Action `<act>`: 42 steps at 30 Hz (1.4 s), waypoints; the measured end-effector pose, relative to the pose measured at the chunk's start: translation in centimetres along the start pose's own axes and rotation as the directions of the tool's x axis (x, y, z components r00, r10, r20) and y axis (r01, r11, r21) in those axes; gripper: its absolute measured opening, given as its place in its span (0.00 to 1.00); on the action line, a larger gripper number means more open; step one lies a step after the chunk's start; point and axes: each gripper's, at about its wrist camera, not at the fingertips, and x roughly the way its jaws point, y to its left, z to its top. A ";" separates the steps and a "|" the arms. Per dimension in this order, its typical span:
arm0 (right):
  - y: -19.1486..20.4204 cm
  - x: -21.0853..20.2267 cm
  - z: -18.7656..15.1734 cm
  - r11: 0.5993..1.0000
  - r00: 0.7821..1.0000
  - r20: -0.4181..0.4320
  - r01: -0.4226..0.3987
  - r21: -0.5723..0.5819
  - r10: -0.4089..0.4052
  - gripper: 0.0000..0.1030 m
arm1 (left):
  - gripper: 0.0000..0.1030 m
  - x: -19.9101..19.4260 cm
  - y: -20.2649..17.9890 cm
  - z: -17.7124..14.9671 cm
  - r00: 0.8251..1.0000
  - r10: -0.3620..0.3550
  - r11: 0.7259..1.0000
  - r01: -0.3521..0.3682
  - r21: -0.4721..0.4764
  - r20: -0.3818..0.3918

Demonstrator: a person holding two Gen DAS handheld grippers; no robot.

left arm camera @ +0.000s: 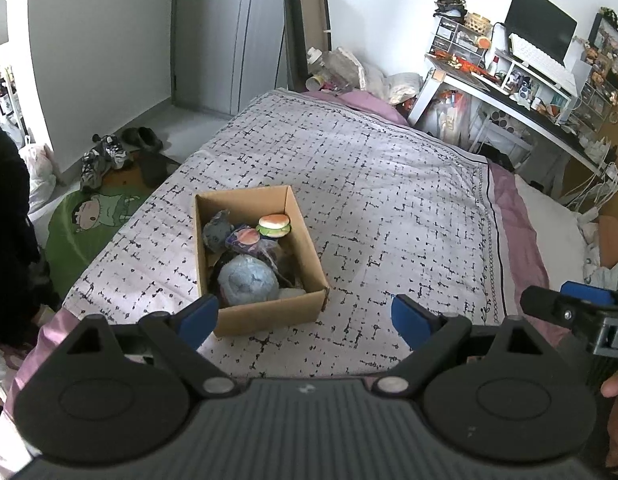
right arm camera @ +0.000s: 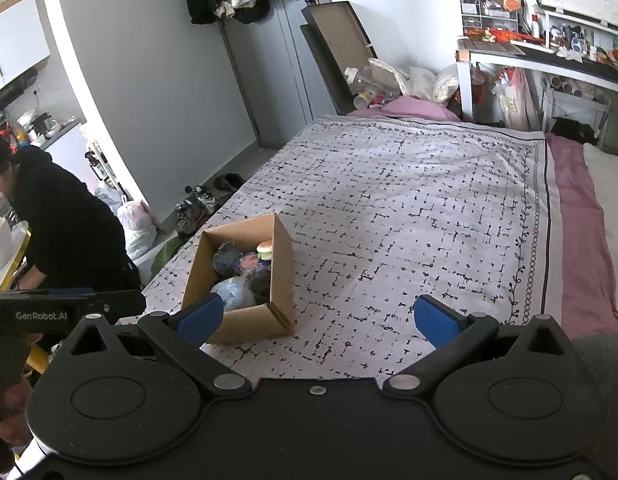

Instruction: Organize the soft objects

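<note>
A cardboard box (left arm camera: 305, 252) sits on the bed's patterned cover; it also shows in the right wrist view (right arm camera: 283, 264). Inside lie several soft toys: a plush burger (left arm camera: 274, 225), a pale blue ball-shaped plush (left arm camera: 248, 280), a grey plush (left arm camera: 217, 230) and a pink-topped one (left arm camera: 245, 237). The burger (right arm camera: 265, 249) and blue plush (right arm camera: 234, 295) show from the right wrist too. My left gripper (left arm camera: 305, 320) is open and empty, just in front of the box. My right gripper (right arm camera: 317, 318) is open and empty, to the right of the box near the bed's front edge.
The bed cover (left arm camera: 389, 200) spreads wide to the right of the box. A pink sheet and pillow (left arm camera: 549, 220) lie at the right edge. A cluttered desk (left arm camera: 529, 80) stands at far right. Shoes (left arm camera: 105, 156) lie on the floor. A person in black (right arm camera: 61, 216) stands at left.
</note>
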 end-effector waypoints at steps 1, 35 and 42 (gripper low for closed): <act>0.1 -0.1 -0.1 1.000 1.000 0.000 -0.001 -0.005 0.001 1.00 | 0.90 -0.1 0.0 -0.1 1.000 0.001 1.000 -0.001 0.001 0.003; 1.3 -1.0 -1.2 0.997 0.999 0.012 0.047 -0.065 -0.046 1.00 | 0.90 -2.0 -0.5 -1.5 0.999 -0.007 0.999 0.005 0.032 0.049; 1.3 -1.0 -1.2 0.996 0.999 0.009 0.051 -0.067 -0.050 1.00 | 0.90 -1.8 -1.0 -1.6 0.999 -0.014 0.999 0.012 0.049 0.043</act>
